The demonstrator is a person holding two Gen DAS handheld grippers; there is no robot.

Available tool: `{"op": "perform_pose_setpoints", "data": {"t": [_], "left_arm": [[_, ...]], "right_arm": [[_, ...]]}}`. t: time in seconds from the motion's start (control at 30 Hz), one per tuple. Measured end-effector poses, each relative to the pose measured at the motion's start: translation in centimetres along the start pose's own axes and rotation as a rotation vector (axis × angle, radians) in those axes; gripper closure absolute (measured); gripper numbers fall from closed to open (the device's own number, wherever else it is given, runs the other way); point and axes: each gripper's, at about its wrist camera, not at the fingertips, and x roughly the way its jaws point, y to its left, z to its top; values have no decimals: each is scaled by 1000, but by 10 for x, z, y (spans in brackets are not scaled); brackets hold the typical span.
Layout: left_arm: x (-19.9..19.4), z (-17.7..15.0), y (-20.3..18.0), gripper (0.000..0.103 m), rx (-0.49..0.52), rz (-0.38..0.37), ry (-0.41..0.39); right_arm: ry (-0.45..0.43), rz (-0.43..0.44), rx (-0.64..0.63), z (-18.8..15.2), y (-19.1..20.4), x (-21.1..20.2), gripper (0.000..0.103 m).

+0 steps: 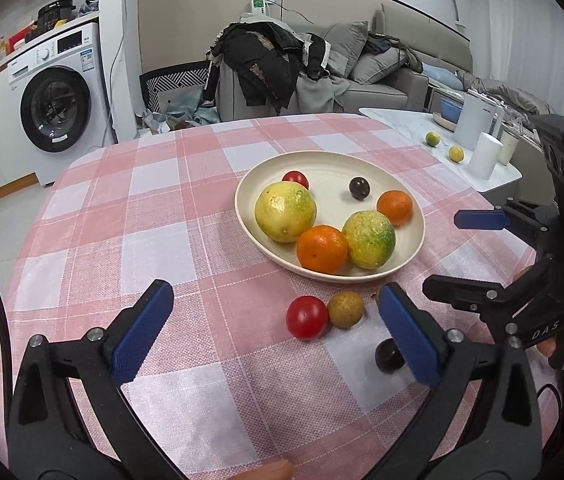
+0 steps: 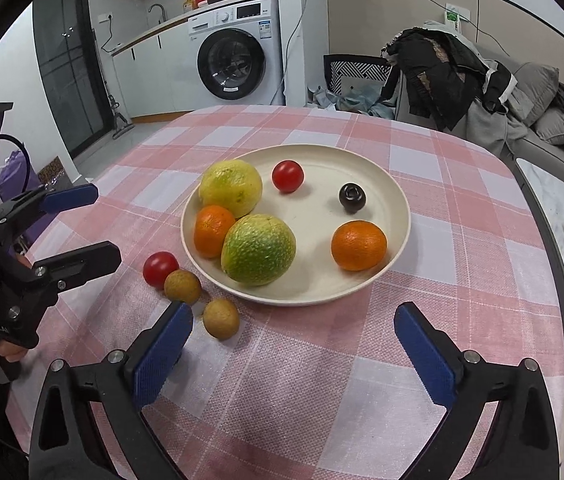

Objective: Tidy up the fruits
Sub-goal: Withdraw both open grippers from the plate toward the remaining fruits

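Near the cream round plate [image 2: 396,216], both grippers' fingers [image 2: 164,354] are spread empty; the small red tomato [image 2: 161,269] should be pinched gently, centred.

The left gripper [image 1: 274,312] and right gripper [image 2: 294,332] both angled downward, blue-padded jaws spread wide with nothing gripped between them. Each was held by a hand [image 2: 6,350] whose fingers curled around the black handle's trigger.
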Motion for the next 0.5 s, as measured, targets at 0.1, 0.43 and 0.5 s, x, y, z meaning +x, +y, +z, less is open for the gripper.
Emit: {"op": "perform_pose_setpoints", "data": {"t": [0.1, 0.43, 0.5], "left_arm": [[4, 0, 0, 1, 5, 2, 14], [19, -5, 3, 1, 20, 29, 66], [22, -6, 4, 1, 18, 30, 73]], "right_arm": [[-1, 5, -1, -1, 1, 1, 0], [44, 12, 21, -4, 5, 19, 0], [55, 8, 23, -5, 5, 23, 0]]}}
